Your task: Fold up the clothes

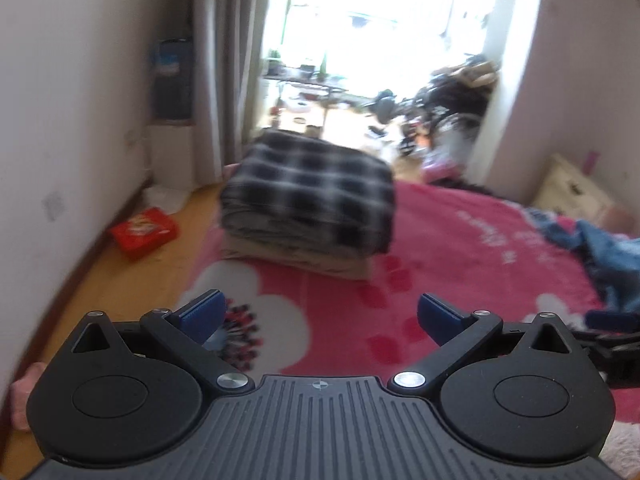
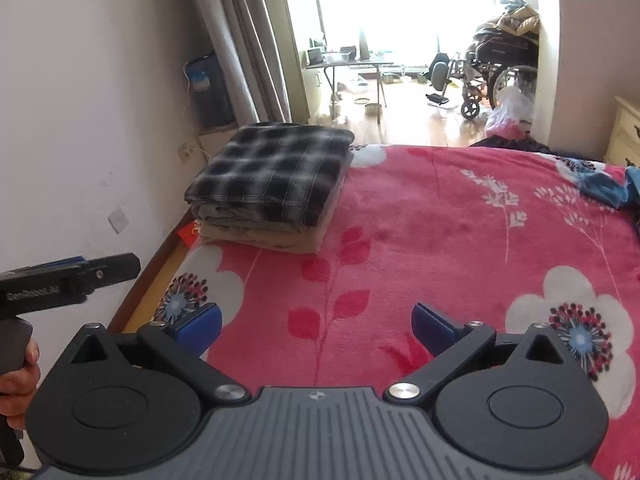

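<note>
right gripper point(image 2: 316, 326): jaws apart, empty, over blanket point(image 2: 460, 248) | folded stack point(image 2: 272, 188): blanket's far-left corner | left gripper point(image 2: 80, 276): left edge

Black left claw point(image 1: 320, 316) and right claw point(image 2: 316, 318), blue fingertips point(image 2: 200, 326), silver screws.

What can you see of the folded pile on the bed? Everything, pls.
The folded pile is a neat, squared stack of several garments. On top lies a black, grey and white plaid piece, soft woven cloth by its look; below it are grey layers, and a beige layer at the bottom. It lies flat on the pink floral bedspread, at the far left corner of the bed near the wall and curtain. Nothing else touches it; both grippers are open and well short of it. The left view shows it blurred.
</note>
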Available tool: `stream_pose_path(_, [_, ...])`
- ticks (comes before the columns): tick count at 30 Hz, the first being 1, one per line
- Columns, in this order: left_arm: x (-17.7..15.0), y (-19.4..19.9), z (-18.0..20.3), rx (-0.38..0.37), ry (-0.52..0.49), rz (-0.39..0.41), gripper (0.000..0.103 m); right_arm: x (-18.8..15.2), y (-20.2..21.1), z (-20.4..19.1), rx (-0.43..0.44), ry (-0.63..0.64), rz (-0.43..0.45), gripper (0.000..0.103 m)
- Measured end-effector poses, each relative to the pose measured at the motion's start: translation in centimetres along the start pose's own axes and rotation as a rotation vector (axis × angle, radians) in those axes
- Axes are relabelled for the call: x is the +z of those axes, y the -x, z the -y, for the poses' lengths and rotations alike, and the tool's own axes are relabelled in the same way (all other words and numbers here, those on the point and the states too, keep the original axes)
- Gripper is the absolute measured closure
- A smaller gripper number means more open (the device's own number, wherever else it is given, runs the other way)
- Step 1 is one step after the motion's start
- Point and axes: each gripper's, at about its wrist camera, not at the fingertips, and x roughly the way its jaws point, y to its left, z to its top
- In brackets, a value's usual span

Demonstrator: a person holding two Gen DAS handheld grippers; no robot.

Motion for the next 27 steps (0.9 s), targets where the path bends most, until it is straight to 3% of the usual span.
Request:
stream_pose_path(7, [0.0,0.9,1.8,0.049,-0.021,-0.026,0.0,0.0,1.3,0.1,0.024,0.022,0.026,0.0])
stream_pose_path(11, [0.3,1.3,2.8,0.044,-0.047,-0.008,0.0,-0.6,2.0,-0.9,-0.025,0.09,0.029,0.0])
stream_pose_path(17, [0.5,1.5,4.2,0.11,-0.056,0.01,0.0,-1.1,2.7,-1.6,-0.053,0.158,0.03,0.0])
stream_pose_path(22, [0.7,1.6,5.4,0.17,-0.062,0.024,0.0,-1.1,2.7,-1.1,-0.068,0.127,0.043,0.0])
stream_pose_path(27, [0.3,1.7,5.6,0.158,-0.073,0.018,0.0,-1.1,1.8,-0.6,-0.077,0.088,0.013,0.0])
